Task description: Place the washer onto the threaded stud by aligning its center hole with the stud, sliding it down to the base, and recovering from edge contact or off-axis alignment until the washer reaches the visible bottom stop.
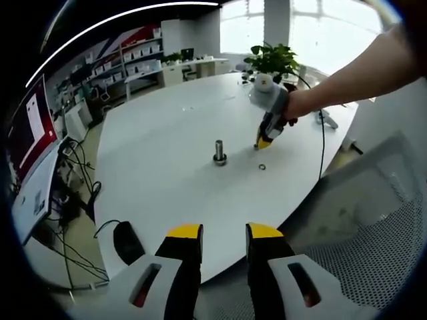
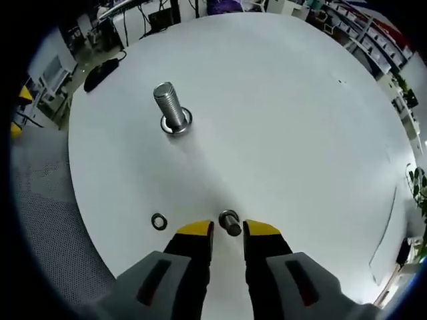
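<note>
Right gripper view: washer lies loose, stud bare

Landmark: threaded stud (image 2: pixel 171 107), upright on the white table (image 2: pixel 287 113), flange at its base.
- Right gripper (image 2: pixel 228 231): a person's hand (image 1: pixel 297 103) holds it angled down at the table near the stud; jaws slightly apart, nothing clamped. A small metal nut (image 2: pixel 230 223) sits just ahead of the tips.
- Left gripper (image 1: pixel 224 233): back at the table edge, well apart from the stud, jaws parted, empty.
- Washer (image 2: pixel 159 221): flat on the table, well short of the stud, beside the right gripper's tips.
- Potted plant (image 1: pixel 272 63): beyond the stud, pot partly hidden.

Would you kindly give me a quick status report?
Right claw open around a small metal part. Left claw open, idle. Washer on table, off stud. Path clear.
</note>
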